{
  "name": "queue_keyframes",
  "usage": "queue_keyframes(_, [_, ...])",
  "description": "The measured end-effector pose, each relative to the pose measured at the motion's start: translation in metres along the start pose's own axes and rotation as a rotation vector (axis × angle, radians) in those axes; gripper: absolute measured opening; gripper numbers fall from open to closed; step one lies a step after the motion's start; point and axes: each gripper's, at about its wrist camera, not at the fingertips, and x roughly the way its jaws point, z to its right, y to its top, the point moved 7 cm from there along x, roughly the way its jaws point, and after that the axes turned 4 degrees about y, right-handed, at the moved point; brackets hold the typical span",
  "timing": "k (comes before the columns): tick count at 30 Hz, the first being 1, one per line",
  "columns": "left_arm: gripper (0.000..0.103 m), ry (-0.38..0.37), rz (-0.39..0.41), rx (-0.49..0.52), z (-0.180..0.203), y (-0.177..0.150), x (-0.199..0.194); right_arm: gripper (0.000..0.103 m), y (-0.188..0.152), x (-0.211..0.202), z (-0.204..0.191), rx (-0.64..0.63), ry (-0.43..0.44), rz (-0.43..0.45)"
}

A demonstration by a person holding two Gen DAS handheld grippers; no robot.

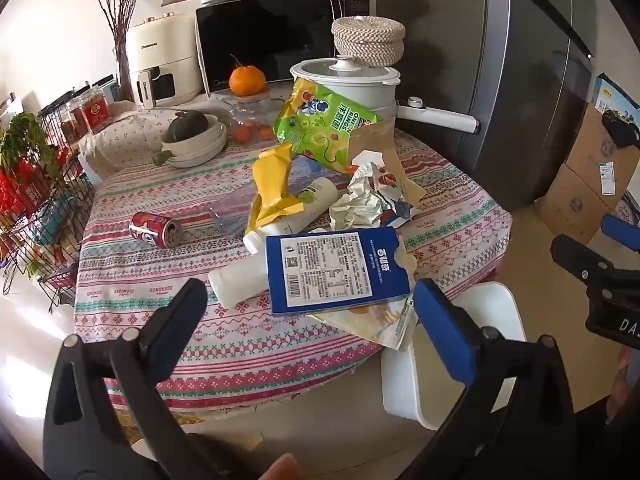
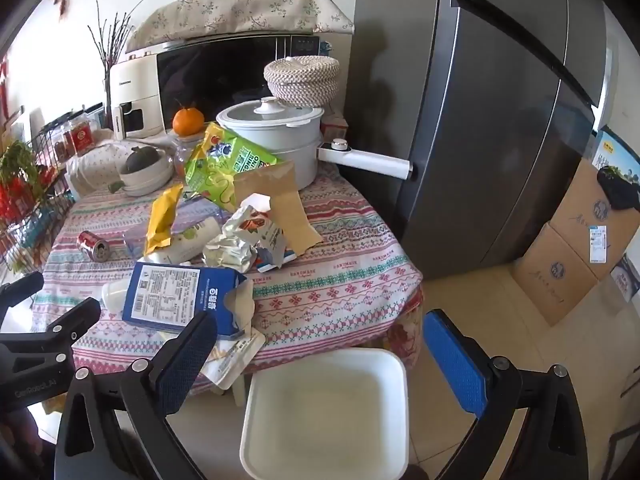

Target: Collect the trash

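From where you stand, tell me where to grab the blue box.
Grip the blue box across its near short edge, coming in low from the table's front with the left gripper. It lies flat but propped on a white bottle, and that edge overhangs, probably leaving room for a finger beneath.

Patterned table [image 1: 248, 344] under scattered trash [image 1: 338, 270]

Bright left-side daylight, fisheye-warped edges.
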Motion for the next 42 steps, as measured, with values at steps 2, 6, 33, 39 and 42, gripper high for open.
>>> queue_keyframes(2, [0.102,0.016,0.04,0.023,0.004,-0.002,-0.007,0.103,0.003,0.0,0.0,-0.001,0.004,0.004])
queue_keyframes(6, [0.102,0.017,0.042,0.026,0.005,-0.004,-0.01,0.103,-0.001,0.005,-0.002,-0.016,0.007,0.008])
queue_keyframes(33, [0.102,0.003,0.03,0.028,0.01,-0.005,-0.006,0.103,-0.005,0.0,-0.002,0.006,0.028,-0.018])
queue_keyframes(39, [0.102,0.004,0.033,0.028,0.008,-0.004,-0.006,0.103,-0.006,0.001,-0.003,0.009,0.029,-0.018])
queue_keyframes(42, [0.102,0.006,0.032,0.029,0.009,-0.004,-0.006,0.103,-0.008,0.002,-0.003,0.011,0.026,-0.018])
